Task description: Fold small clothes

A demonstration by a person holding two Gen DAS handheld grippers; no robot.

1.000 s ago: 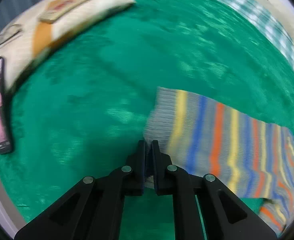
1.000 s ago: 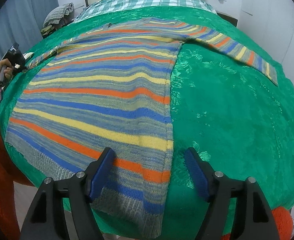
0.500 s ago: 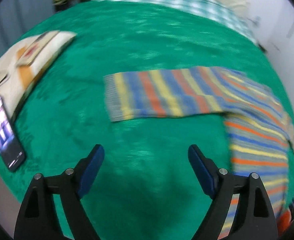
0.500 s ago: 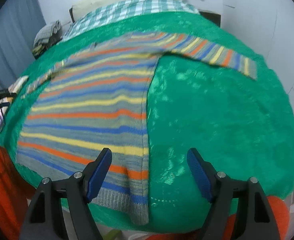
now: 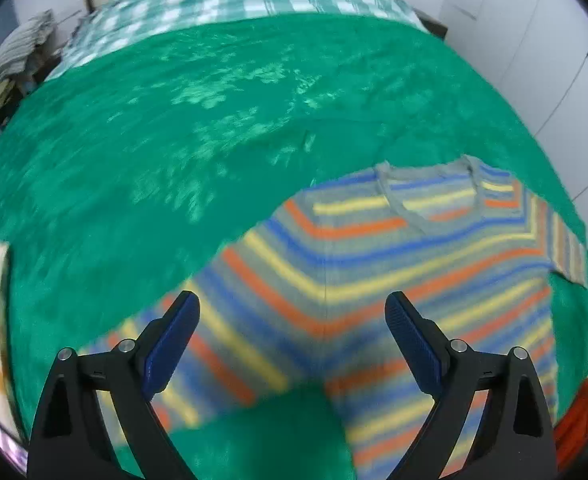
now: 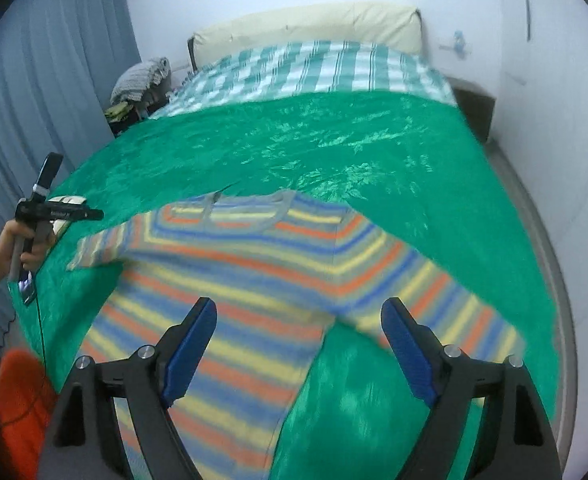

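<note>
A knitted sweater (image 5: 374, 260) with orange, yellow, blue and grey stripes lies flat on the green bedspread (image 5: 174, 128), neckline toward the head of the bed and both sleeves spread outward. My left gripper (image 5: 292, 300) hovers above its left shoulder and sleeve with the jaws opening wide and nothing between the pads. The right wrist view shows the same sweater (image 6: 254, 272) from its other side. My right gripper (image 6: 299, 306) hangs over the right armpit, jaws also opening and holding nothing. A hand (image 6: 10, 248) at the bed's left edge grips the other tool.
A green-and-white checked sheet (image 6: 314, 68) and a cream pillow (image 6: 306, 24) lie at the head of the bed. Folded clothes (image 6: 142, 80) are piled on a side table by the grey curtain (image 6: 34, 100). A phone (image 6: 26, 286) sits at the bed's left edge.
The left gripper let go of the sleeve cuff, opened wide, rose and rolled round over the sweater's shoulder. The right gripper rose and drew back from the hem, its jaws a little wider.
</note>
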